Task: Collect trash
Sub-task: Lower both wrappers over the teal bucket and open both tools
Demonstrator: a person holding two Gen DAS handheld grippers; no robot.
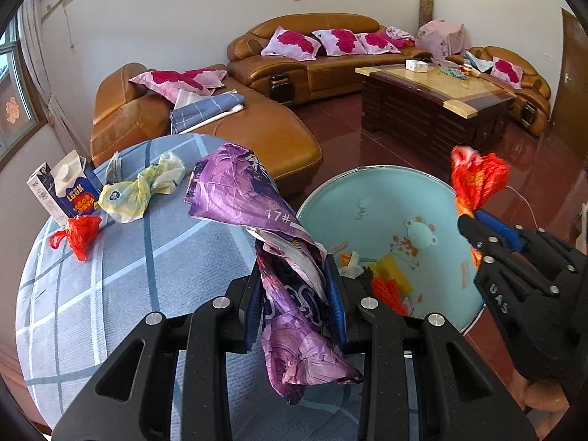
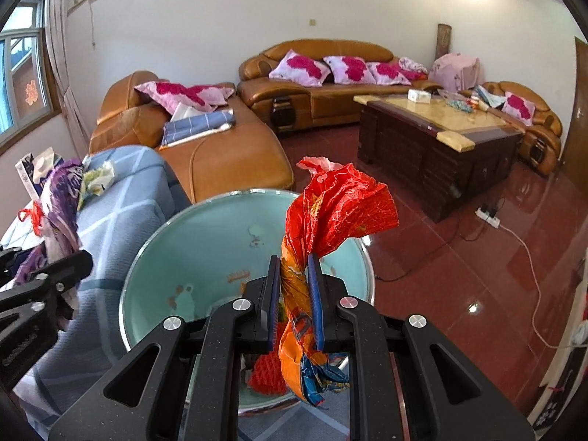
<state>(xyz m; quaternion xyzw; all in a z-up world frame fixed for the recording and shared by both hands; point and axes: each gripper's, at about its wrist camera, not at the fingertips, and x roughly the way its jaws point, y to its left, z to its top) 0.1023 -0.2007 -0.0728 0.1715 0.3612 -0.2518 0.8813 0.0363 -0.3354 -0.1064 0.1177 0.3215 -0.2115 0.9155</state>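
Already some trash is gathered in the teal basin (image 1: 386,198); a purple wrapper (image 1: 294,294) and a red wrapper (image 2: 330,213) are clamped in the left gripper (image 1: 296,301) and right gripper (image 2: 296,294), while a milk carton (image 1: 70,191), yellow bag (image 1: 139,191) and red bag (image 1: 79,233) remain at the worktop's (image 1: 147,275) far edge.

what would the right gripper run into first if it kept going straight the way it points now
Probably the inside of the round turquoise bin: the right gripper, shut on a crumpled red-orange plastic wrapper, aims down over its open mouth, though depth is unclear.

The basin (image 2: 205,228) mouth lies open; trash (image 1: 121,194) crowds the table's (image 1: 121,294) far edge
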